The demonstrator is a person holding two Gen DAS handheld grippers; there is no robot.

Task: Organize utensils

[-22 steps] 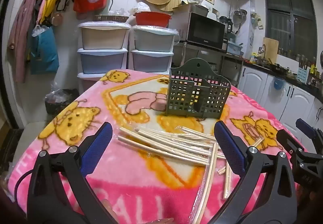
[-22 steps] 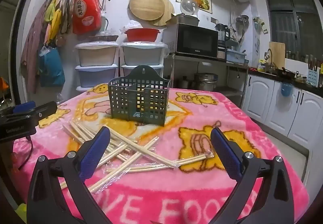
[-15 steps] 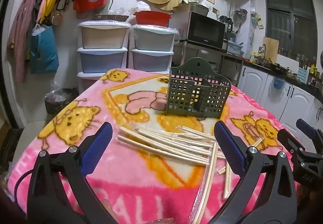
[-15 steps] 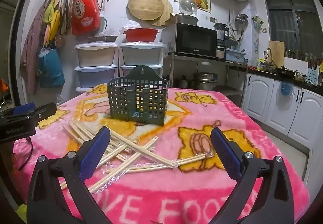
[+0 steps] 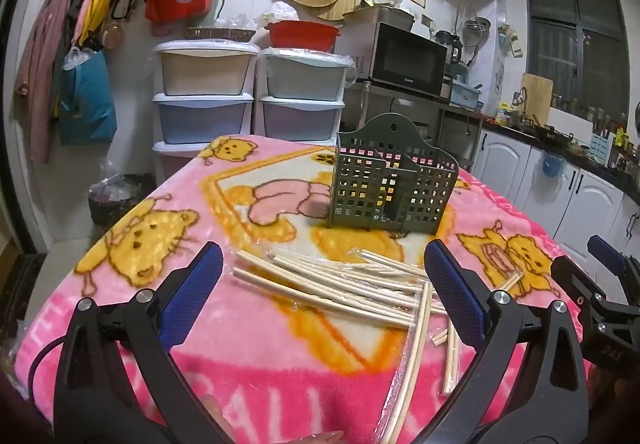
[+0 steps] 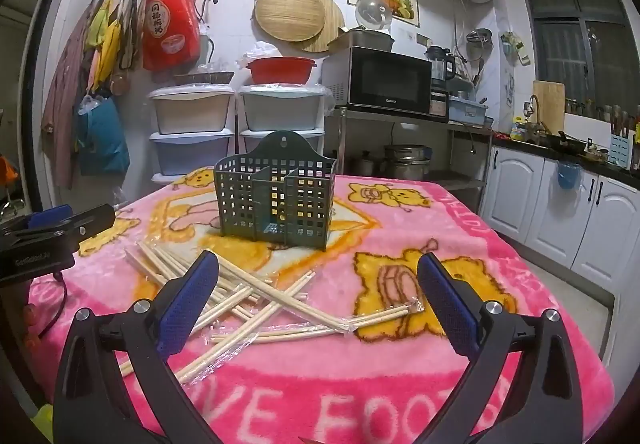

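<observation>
A dark green perforated utensil holder [image 5: 390, 187] [image 6: 276, 199] stands upright near the middle of the table, its compartments empty as far as I can see. In front of it lies a loose pile of wooden chopsticks in clear wrappers [image 5: 340, 284] [image 6: 248, 304], crossing one another. My left gripper [image 5: 324, 294] hovers open above the near side of the pile, nothing between its blue pads. My right gripper [image 6: 316, 302] is open too, over the pile's right part. Each gripper shows at the edge of the other's view: the right gripper [image 5: 600, 284] and the left gripper [image 6: 52, 232].
The table is covered by a pink cartoon-print blanket [image 5: 168, 228] [image 6: 500, 244]. Behind it stand stacked plastic drawers [image 5: 204, 95], a microwave [image 6: 380, 83] on a metal rack, and white kitchen cabinets [image 6: 560, 203] to the right. A bin [image 5: 114, 195] sits at the table's left.
</observation>
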